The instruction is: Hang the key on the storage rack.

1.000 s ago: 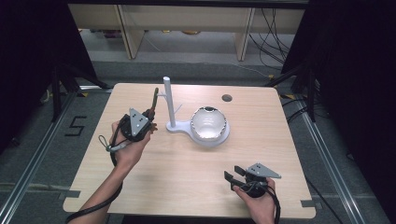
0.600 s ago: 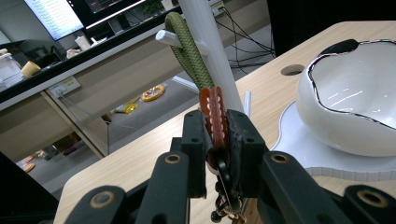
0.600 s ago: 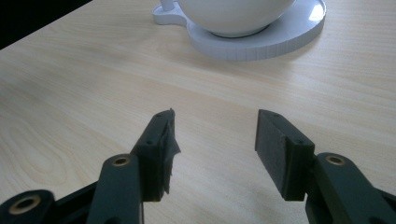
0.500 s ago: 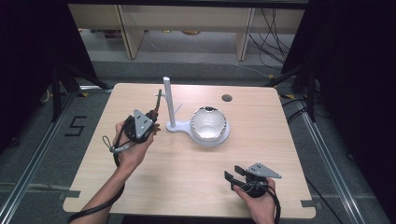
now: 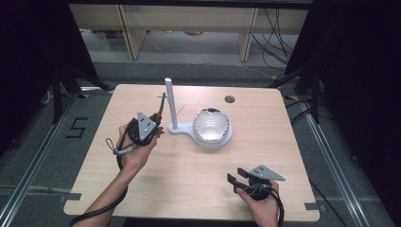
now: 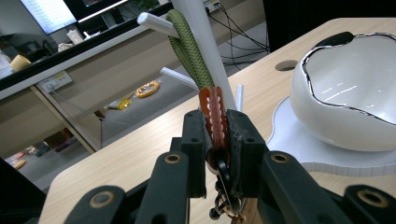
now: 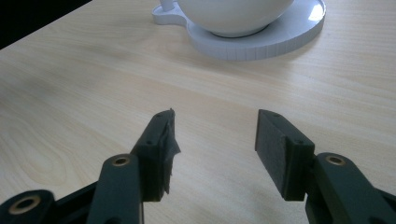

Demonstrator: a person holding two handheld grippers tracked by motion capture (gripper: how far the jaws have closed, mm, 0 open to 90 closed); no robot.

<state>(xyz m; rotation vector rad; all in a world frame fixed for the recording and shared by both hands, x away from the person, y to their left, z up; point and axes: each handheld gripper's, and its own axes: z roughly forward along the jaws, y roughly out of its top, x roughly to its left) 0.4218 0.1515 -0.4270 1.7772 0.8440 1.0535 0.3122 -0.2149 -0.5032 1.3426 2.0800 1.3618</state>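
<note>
Since a second ago the left tool (image 5: 152, 124) has carried its strap toward the white post, from a spot off to the post's side to just beside it; the right tool (image 5: 236, 179) has kept its place near the bench's near edge.

In the left gripper view the left tool's jaws are closed on the brown leather tab (image 6: 214, 116) of a keychain strap, pads pressing it from both sides. Below the pads, between the jaws, a black clasp and small metal rings (image 6: 223, 186) hang from the tab. Above the pads the tab joins an olive green cord loop (image 6: 187, 49), which rises straight ahead of the tool and lies against the white post (image 6: 210, 51). The top of the loop sits by a short white peg (image 6: 156, 24) that sticks out from the post; whether the loop is hooked over that peg I cannot tell. A second peg (image 6: 177, 77) juts out lower down, behind the cord.

To that tool's right a white bowl (image 6: 348, 93) with a dark, wavy rim stands on the white base plate (image 6: 299, 149) that also carries the post.

The right tool's jaws stand apart with nothing between them, low over the wooden bench (image 7: 70, 84), pointing toward the plate (image 7: 261, 42) and bowl ahead of it, well apart from both.
</note>
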